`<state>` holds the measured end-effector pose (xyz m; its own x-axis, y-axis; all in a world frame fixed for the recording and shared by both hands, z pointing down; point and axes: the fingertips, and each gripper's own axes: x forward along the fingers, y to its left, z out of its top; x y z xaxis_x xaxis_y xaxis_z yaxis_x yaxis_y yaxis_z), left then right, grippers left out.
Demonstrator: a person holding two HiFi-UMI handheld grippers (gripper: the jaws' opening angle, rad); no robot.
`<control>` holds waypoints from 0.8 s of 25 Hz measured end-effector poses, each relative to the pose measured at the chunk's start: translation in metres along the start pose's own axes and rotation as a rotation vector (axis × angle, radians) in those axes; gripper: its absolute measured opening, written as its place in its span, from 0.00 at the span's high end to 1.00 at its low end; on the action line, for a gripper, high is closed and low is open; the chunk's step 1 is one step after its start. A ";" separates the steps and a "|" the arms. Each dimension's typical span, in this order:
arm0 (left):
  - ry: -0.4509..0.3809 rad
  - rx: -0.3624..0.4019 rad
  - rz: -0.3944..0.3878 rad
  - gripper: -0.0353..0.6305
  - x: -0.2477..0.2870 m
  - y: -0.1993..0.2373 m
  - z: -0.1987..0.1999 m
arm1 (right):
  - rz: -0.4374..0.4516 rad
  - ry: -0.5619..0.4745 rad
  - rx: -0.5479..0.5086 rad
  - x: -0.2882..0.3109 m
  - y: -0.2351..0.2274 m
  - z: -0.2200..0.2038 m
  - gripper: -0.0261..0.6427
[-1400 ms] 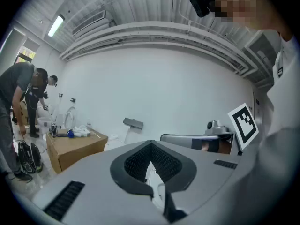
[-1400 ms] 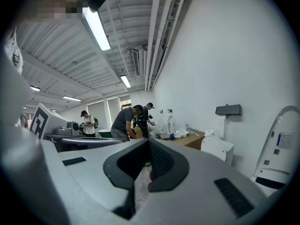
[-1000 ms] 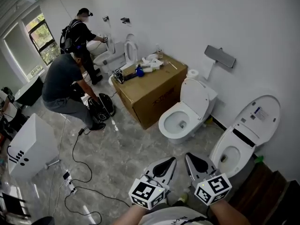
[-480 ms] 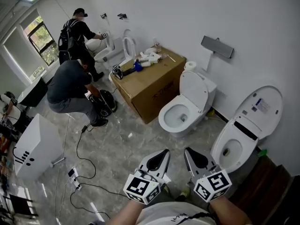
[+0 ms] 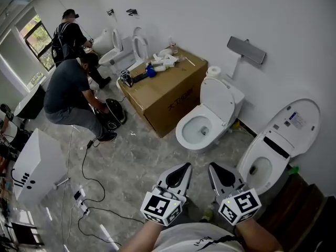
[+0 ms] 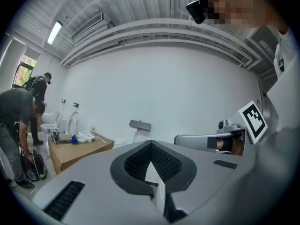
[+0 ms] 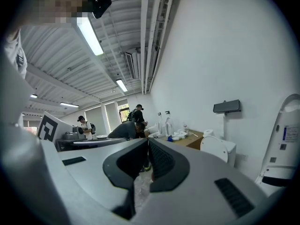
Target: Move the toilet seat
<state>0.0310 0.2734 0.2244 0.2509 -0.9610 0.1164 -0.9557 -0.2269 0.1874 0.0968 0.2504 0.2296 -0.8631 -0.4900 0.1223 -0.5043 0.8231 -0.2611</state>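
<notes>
Two claws: L claw & R claw sit side by side on your side of the box, off its right end.
Jaws: both pinched together w/ nothing between them, touching nothing.
Toilet seat: likeliest toilet seat stands raised against the tank, on the toilet just right of the box.
2nd toilet: further right of the box, lid up too. Can't tell which one the task means.
Key relation: raised seat is ahead of both claws, well apart. Its long axis runs up from the hinge at the wall side, free edge on top. L claw lines up w/ the box-side toilet; R claw is nearer the 2nd toilet.
Next (guess): you'd have to close in & spread the jaws first.
Vs 1 s ago: view swung slightly. Ppl left of the box slid toward the frame edge. Claws still paired, jaws unchanged.
</notes>
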 end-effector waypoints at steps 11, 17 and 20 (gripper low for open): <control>0.046 0.058 -0.131 0.94 0.082 0.137 -0.006 | -0.142 0.033 0.081 0.152 -0.036 -0.009 0.94; 0.065 0.061 -0.213 0.94 0.120 0.186 -0.020 | -0.214 0.035 0.129 0.204 -0.054 -0.024 0.94; 0.068 0.060 -0.243 0.94 0.139 0.196 -0.029 | -0.246 0.045 0.131 0.220 -0.068 -0.033 0.94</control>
<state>-0.1169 0.1003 0.3051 0.4820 -0.8648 0.1409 -0.8731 -0.4606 0.1598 -0.0595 0.0965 0.3059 -0.7169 -0.6550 0.2388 -0.6936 0.6354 -0.3393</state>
